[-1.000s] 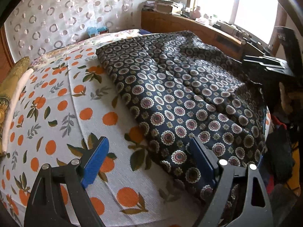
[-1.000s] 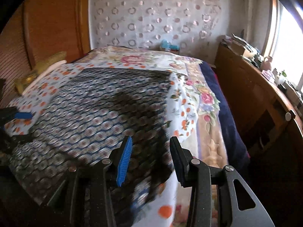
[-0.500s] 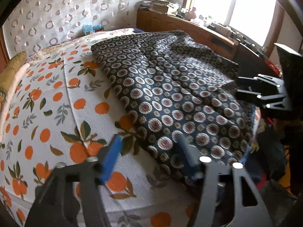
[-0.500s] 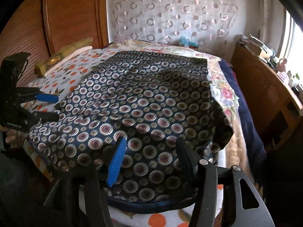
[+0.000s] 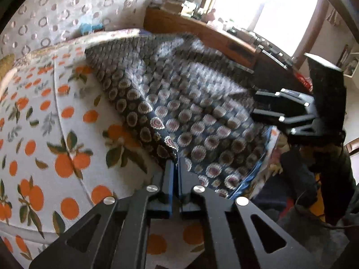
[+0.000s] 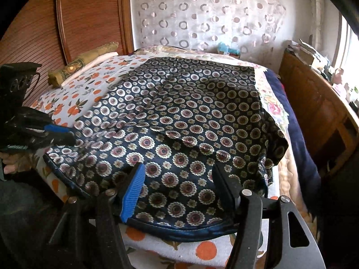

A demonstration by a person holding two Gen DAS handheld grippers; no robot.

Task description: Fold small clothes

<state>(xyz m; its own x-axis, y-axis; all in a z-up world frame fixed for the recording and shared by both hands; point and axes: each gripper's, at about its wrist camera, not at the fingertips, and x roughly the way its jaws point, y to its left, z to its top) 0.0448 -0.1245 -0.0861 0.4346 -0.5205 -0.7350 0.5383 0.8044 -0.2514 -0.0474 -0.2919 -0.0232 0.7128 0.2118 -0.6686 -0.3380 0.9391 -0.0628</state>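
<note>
A dark navy garment (image 6: 179, 121) with round medallion prints lies spread on the bed; it also shows, blurred, in the left wrist view (image 5: 190, 103). My left gripper (image 5: 176, 163) is shut on the garment's near left corner; it also shows at the left of the right wrist view (image 6: 60, 134). My right gripper (image 6: 179, 179) is open, its blue-padded fingers (image 6: 132, 192) over the garment's near hem, holding nothing. It shows at the right of the left wrist view (image 5: 258, 103).
The bed has a white sheet with orange fruit prints (image 5: 44, 116). A wooden headboard (image 6: 78, 22) stands at the back left, a curtain (image 6: 213, 15) behind. A cluttered wooden shelf (image 6: 314, 94) runs under the window on the right. A rolled yellow cushion (image 6: 83, 60) lies by the headboard.
My left gripper has moved in and shut on the garment's near left corner. My right gripper has moved closer over the near hem and stays open.
</note>
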